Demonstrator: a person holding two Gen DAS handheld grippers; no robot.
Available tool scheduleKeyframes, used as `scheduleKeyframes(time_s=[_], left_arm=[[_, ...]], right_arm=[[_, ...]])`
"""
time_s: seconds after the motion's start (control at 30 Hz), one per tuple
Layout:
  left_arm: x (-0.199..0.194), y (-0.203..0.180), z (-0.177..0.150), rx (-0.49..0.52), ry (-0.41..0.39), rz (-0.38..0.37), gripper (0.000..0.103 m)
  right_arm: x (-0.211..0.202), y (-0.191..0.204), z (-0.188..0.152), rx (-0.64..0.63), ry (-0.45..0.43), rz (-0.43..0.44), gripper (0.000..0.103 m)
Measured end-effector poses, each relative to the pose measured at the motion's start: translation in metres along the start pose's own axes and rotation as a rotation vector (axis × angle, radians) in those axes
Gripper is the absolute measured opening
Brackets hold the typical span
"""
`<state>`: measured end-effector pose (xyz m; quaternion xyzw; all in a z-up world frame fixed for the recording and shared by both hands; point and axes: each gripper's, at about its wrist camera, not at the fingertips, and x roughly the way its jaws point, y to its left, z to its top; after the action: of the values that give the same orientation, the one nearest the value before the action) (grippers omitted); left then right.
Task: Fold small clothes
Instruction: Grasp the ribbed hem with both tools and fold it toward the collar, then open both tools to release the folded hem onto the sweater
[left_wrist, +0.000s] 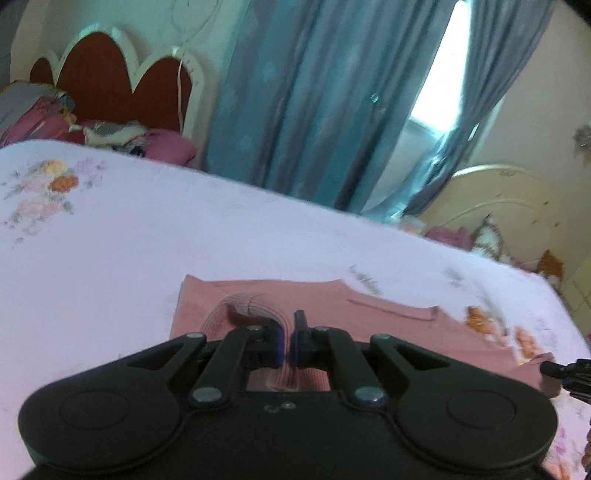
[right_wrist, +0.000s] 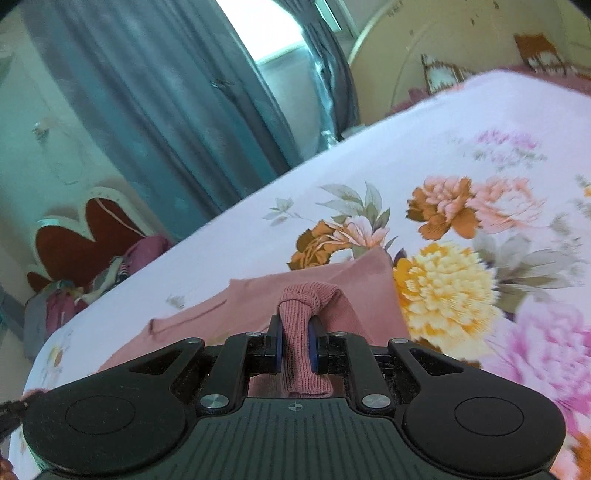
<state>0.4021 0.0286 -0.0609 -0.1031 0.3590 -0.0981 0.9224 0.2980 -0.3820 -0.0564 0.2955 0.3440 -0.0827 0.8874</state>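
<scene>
A small pink garment (left_wrist: 388, 325) lies flat on the floral bedsheet (left_wrist: 147, 229). In the left wrist view my left gripper (left_wrist: 287, 343) is shut on the garment's ribbed pink edge (left_wrist: 240, 306), which bunches up by its fingers. In the right wrist view the same pink garment (right_wrist: 332, 291) lies ahead, and my right gripper (right_wrist: 296, 343) is shut on a ribbed pink cuff (right_wrist: 301, 332) that stands up between its blue pads. The right gripper's tip also shows at the right edge of the left wrist view (left_wrist: 565, 369).
A red scalloped headboard (left_wrist: 110, 81) with piled clothes and pillows (left_wrist: 44, 114) is at the bed's far left. Blue curtains (left_wrist: 314, 96) and a bright window stand behind the bed. A cream footboard (left_wrist: 509, 199) is at the far right.
</scene>
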Motion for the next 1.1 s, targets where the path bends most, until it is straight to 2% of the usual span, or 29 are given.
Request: scheduleKeyframes(time_s=[0.1, 0.17, 0.23, 0.3, 0.33, 0.37, 0.4, 0.63, 0.87, 0.97, 1.1], left_arm=[[0.03, 0.0, 0.001, 0.023, 0.03, 0.054, 0.007], [0.046, 0.001, -0.001, 0.044, 0.053, 0.095, 0.019], [0.055, 0.003, -0.002, 0.068, 0.072, 0.123, 0.022], [0.054, 0.01, -0.001, 0.074, 0.072, 0.108, 0.038], [0.052, 0.013, 0.0, 0.069, 0.066, 0.102, 0.059], [0.047, 0.018, 0.001, 0.064, 0.045, 0.09, 0.072], [0.04, 0.021, 0.002, 0.069, 0.019, 0.076, 0.073], [0.042, 0.027, 0.006, 0.108, 0.034, 0.006, 0.074], [0.084, 0.013, 0.005, 0.199, 0.106, 0.05, 0.072], [0.099, 0.017, 0.005, 0.211, 0.121, 0.072, 0.064], [0.111, 0.02, 0.003, 0.214, 0.162, 0.04, 0.053]], right_arm=[[0.031, -0.007, 0.006, 0.033, 0.038, -0.012, 0.013], [0.045, -0.012, 0.008, 0.049, 0.05, -0.025, 0.017], [0.05, -0.017, 0.012, 0.063, 0.039, -0.048, 0.05], [0.049, -0.022, 0.017, 0.051, 0.01, -0.039, 0.057], [0.049, -0.023, 0.021, 0.036, 0.005, -0.029, 0.057], [0.048, -0.024, 0.023, 0.016, 0.004, -0.016, 0.057], [0.049, -0.023, 0.026, -0.01, 0.002, -0.004, 0.057], [0.073, -0.022, 0.019, -0.163, 0.054, 0.027, 0.057], [0.091, -0.018, 0.014, -0.253, 0.087, 0.04, 0.057], [0.095, -0.015, 0.015, -0.306, 0.093, 0.059, 0.057], [0.103, -0.01, 0.015, -0.377, 0.115, 0.071, 0.057]])
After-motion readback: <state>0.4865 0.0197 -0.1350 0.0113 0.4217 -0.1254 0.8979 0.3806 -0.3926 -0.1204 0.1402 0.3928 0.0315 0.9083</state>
